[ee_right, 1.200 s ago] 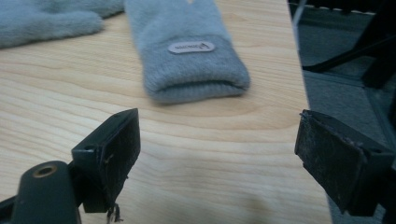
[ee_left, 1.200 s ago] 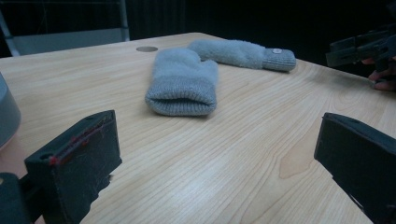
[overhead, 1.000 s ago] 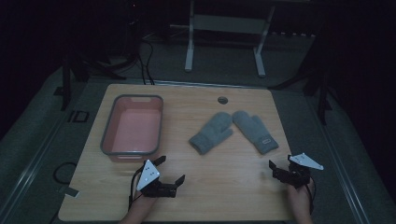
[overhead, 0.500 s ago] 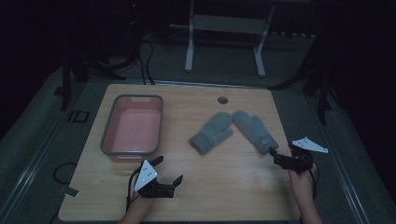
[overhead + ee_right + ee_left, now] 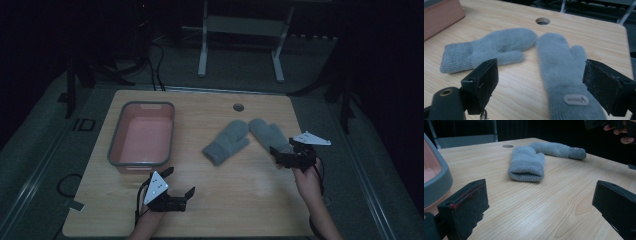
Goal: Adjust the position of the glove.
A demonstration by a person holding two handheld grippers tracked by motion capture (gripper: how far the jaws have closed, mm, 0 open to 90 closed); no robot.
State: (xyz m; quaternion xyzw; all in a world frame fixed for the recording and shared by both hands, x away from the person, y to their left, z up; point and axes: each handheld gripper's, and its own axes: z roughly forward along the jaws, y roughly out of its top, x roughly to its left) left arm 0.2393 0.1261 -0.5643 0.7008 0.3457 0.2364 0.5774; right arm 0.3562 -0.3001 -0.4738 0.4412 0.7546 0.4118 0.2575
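My right tool (image 5: 283, 156), jaws apart, straddles the cuff of the right mitten (image 5: 564, 72), which lies on the tabletop (image 5: 240, 195) touching the left mitten (image 5: 491, 48). I should lower squarely, close on the cuff only. My left tool (image 5: 176, 187) rests open beside the pink tub (image 5: 142, 162).

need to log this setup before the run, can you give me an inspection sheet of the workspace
surface: light wooden table, with a round hole near the far edge
job's things: two grey mittens; right mitten lies flat between the open jaws of the right gripper, its cuff with a small label nearest the camera; left mitten lies flat beside it, tips close together
clutter: pink tub with grey rim, nothing seen inside
grippers: left gripper open, low over the near left table; right gripper open at the right mitten's cuff
cables: a cable loops on the floor at left
surroundings: dark room, white frame legs behind the table
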